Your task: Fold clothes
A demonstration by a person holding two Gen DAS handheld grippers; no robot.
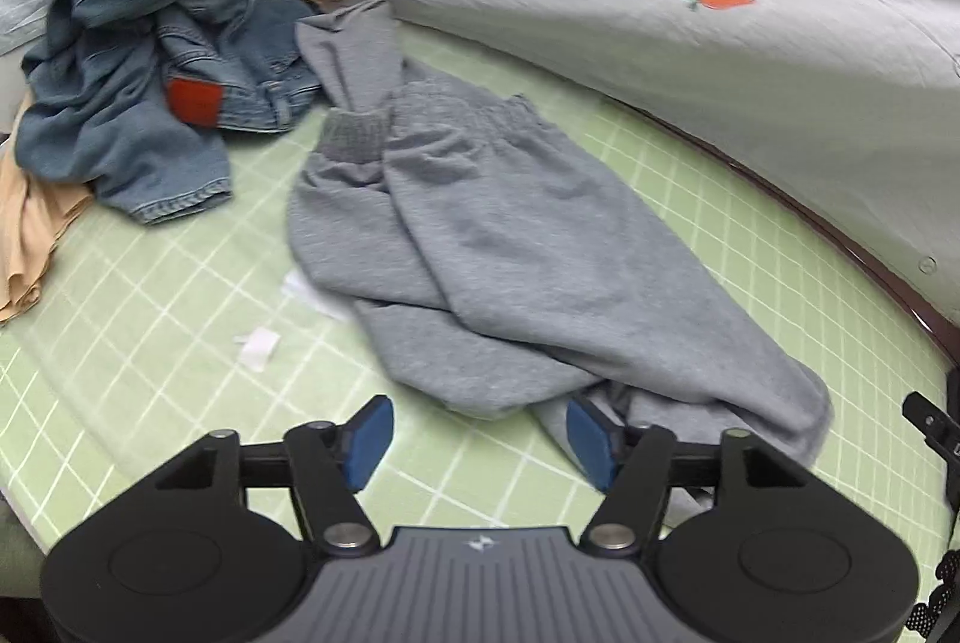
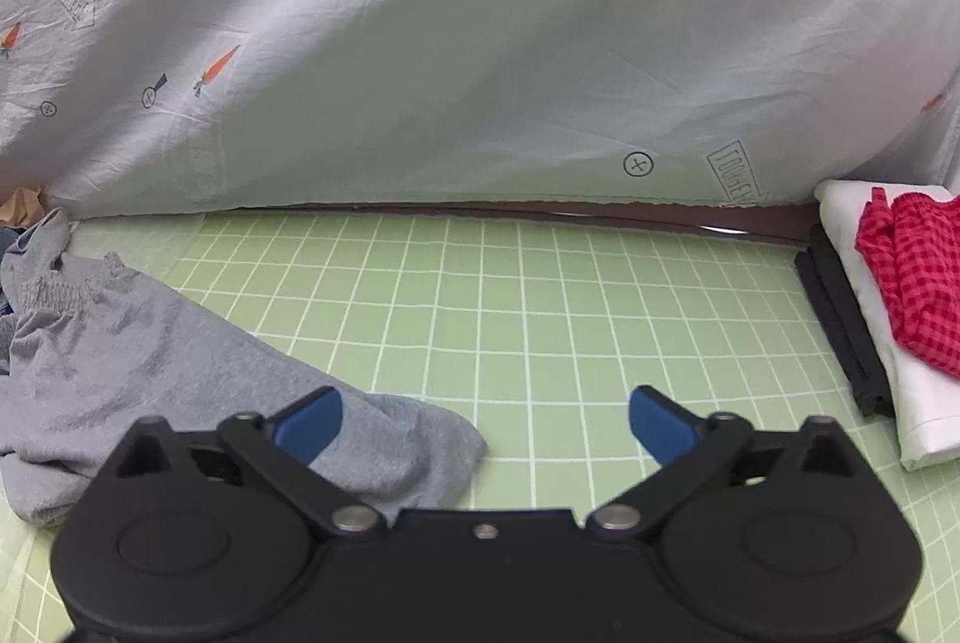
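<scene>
Grey sweatpants [image 1: 480, 247] lie crumpled on a green gridded mat [image 1: 150, 343] covering the worktop, their elastic waistband toward the hanging carrot-print sheet [image 1: 720, 42] and their leg ends toward the camera. The left gripper [image 1: 480, 439] hovers over the near end of the sweatpants, fingers [image 1: 372, 433] released and gripping nothing; one finger sits over bare mat, the other over the cloth's edge. The right gripper [image 2: 483, 424] is also spread wide and empty, the sweatpants' near corner lying under and beside its left finger. The garment's long axis runs away from both grippers toward the sheet. The left looks nearer. Beyond the sweatpants, a heap of blue denim [image 1: 150, 72] waits unfolded; a red checked garment [image 2: 912, 283] rests on white cloth opposite.
</scene>
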